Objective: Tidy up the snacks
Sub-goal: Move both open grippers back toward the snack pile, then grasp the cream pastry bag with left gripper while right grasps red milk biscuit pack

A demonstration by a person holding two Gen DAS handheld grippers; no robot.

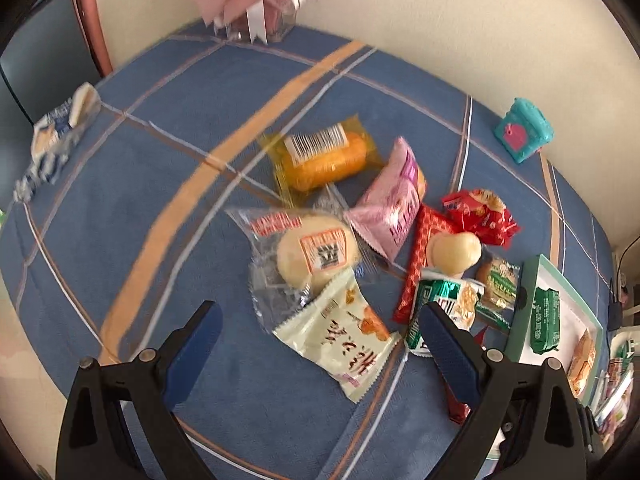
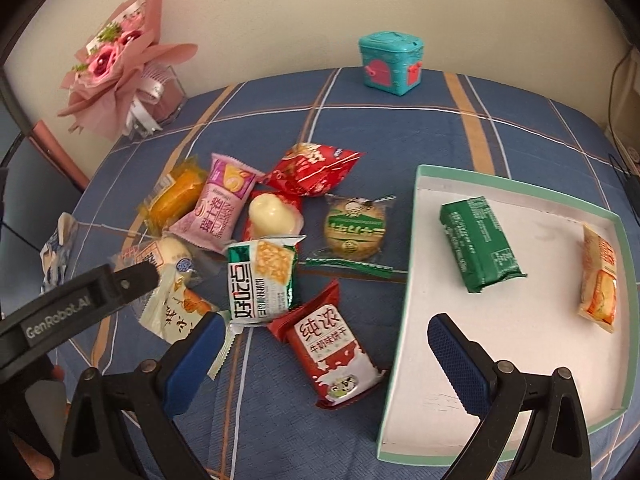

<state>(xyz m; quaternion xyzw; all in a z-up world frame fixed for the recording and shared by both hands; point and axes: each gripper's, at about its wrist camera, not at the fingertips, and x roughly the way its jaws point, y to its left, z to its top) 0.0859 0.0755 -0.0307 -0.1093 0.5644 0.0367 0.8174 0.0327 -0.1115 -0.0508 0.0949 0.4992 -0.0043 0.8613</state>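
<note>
- The snacks lie in a loose heap on the tabletop (image 2: pixel 400 128), which is covered in a blue cloth with orange and white stripes.
- In the heap: an orange cake in a clear wrapper (image 1: pixel 320 156), a pink packet (image 2: pixel 218 208), a crinkled red packet (image 2: pixel 310 170), a pale round bun in clear film (image 1: pixel 316 254), a cream packet with dark characters (image 1: pixel 344 336), a green-and-white cracker packet (image 2: pixel 262 280), a round biscuit in clear wrap (image 2: pixel 354 228) and a red milk-biscuit packet (image 2: pixel 330 350).
- A shallow white tray with a mint-green rim (image 2: pixel 404 280) sits just right of the heap; inside it lie a dark green bar (image 2: pixel 480 246) and an orange-and-cream packet (image 2: pixel 600 280), well apart from each other.
- The left gripper (image 1: pixel 320 336) has its blue-padded fingers spread wide and empty; the cream packet lies between them in the view, and the bun is just beyond.
- The right gripper (image 2: pixel 324 348) is likewise spread wide and holds nothing; the red milk-biscuit packet lies between its fingers in the view, and the tray's near corner is by the right-hand finger.
- A teal box (image 2: pixel 392 62) stands near the wall, and a pink bouquet (image 2: pixel 116 56) at the far left corner.
</note>
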